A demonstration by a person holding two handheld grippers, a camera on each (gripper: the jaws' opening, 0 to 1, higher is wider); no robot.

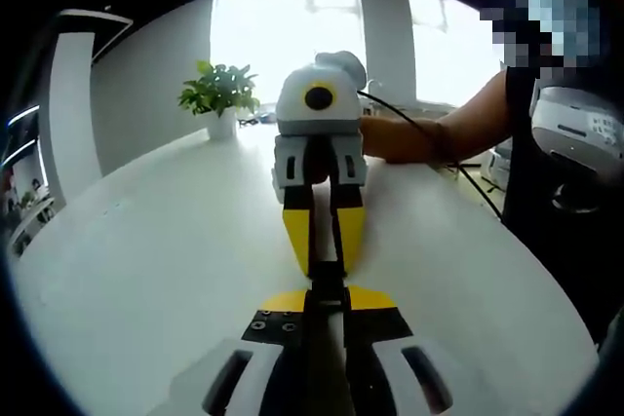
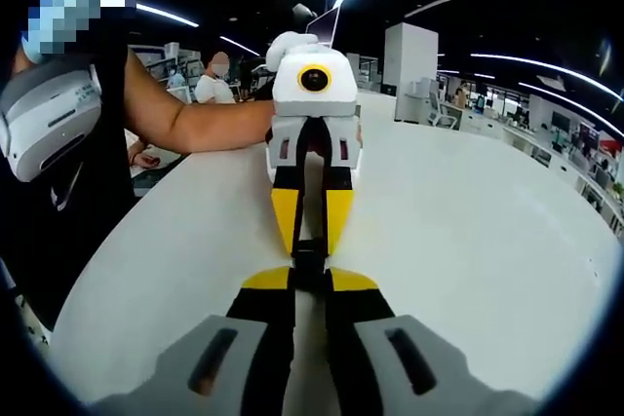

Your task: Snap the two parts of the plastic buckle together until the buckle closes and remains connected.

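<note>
The black plastic buckle [image 1: 329,280] hangs above the white table [image 1: 166,260], stretched between two grippers that meet tip to tip. In the left gripper view my left gripper [image 1: 328,299] rises from the bottom, shut on the buckle's near end. My right gripper [image 1: 326,262] faces it, its yellow jaws closed on the far end. The right gripper view mirrors this: my right gripper [image 2: 310,285] clamps one end of the buckle [image 2: 309,265], and the left gripper [image 2: 310,245] pinches the other. I cannot make out the seam between the two halves.
A potted plant [image 1: 219,94] stands at the table's far edge by a bright window. A person's forearm [image 1: 429,133] and torso [image 1: 565,172] are beside the table on the right. The round table [image 2: 468,231] stretches to the right; people sit behind it.
</note>
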